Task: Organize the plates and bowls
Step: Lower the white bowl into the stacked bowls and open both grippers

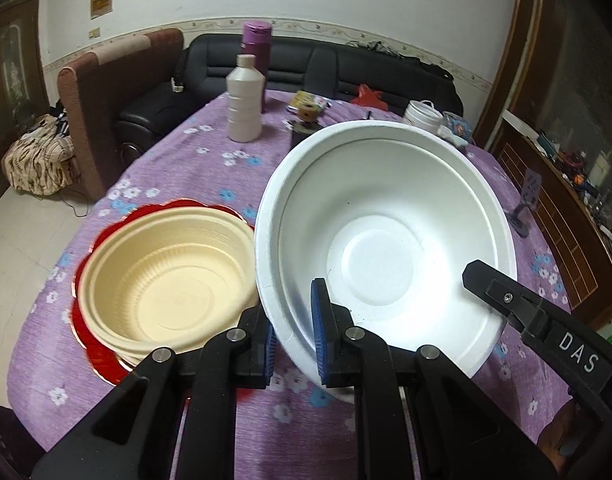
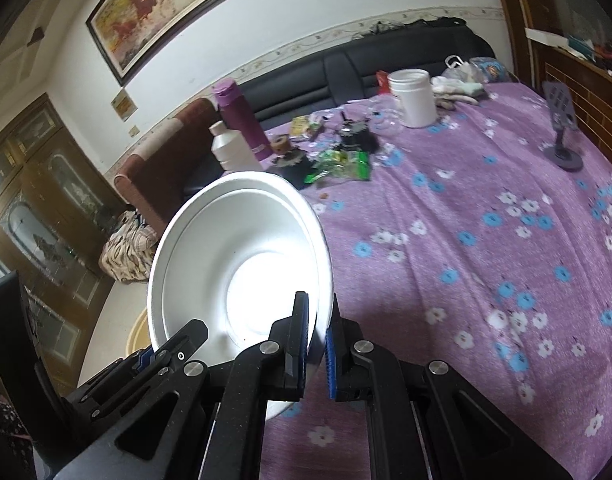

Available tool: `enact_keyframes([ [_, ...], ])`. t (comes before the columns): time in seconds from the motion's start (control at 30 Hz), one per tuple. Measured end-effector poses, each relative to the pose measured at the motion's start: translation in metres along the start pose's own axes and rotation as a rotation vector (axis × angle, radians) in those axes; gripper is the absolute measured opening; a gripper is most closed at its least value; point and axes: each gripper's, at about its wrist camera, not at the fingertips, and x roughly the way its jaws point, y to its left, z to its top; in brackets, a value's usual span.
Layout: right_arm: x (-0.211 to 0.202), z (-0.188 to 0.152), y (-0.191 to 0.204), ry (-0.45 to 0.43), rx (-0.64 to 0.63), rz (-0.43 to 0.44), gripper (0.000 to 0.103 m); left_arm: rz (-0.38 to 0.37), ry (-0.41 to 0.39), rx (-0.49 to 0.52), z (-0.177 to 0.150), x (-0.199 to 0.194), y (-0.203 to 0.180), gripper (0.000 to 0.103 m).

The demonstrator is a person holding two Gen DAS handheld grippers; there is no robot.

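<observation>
A white foam bowl (image 1: pixel 378 240) hangs tilted above the table, gripped from both sides. My left gripper (image 1: pixel 294 332) is shut on its near left rim, blue pads on either side of the wall. Across the bowl, the right gripper (image 1: pixel 490 292) clamps the right rim. From the right wrist view, the white foam bowl (image 2: pixel 234 248) is pinched at its right edge by my right gripper (image 2: pixel 316 336), and the left gripper (image 2: pixel 158 356) shows at the lower left. A cream ribbed bowl (image 1: pixel 170 292) sits in a red scalloped plate (image 1: pixel 94 344) on the table, left of the held bowl.
The round table (image 2: pixel 466 240) wears a purple flowered cloth. At its far side stand a white bottle (image 1: pixel 245 108), a purple flask (image 1: pixel 257 48), a white jar (image 2: pixel 412 96) and snack packets (image 2: pixel 338 164). A purple phone stand (image 2: pixel 562 128) is at the right edge. A black sofa (image 1: pixel 346 68) lies beyond.
</observation>
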Motion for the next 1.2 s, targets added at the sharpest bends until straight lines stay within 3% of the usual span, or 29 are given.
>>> enact_keyframes([
  [0.77, 0.026, 0.019, 0.09, 0.068, -0.16, 0.12, 0.007, 0.115, -0.041, -0.123, 0.014, -0.022, 0.074, 0.015],
  [1.2, 0.059, 0.018, 0.132, 0.193, -0.222, 0.164, 0.007, 0.15, 0.03, -0.187, 0.01, -0.017, 0.115, 0.016],
])
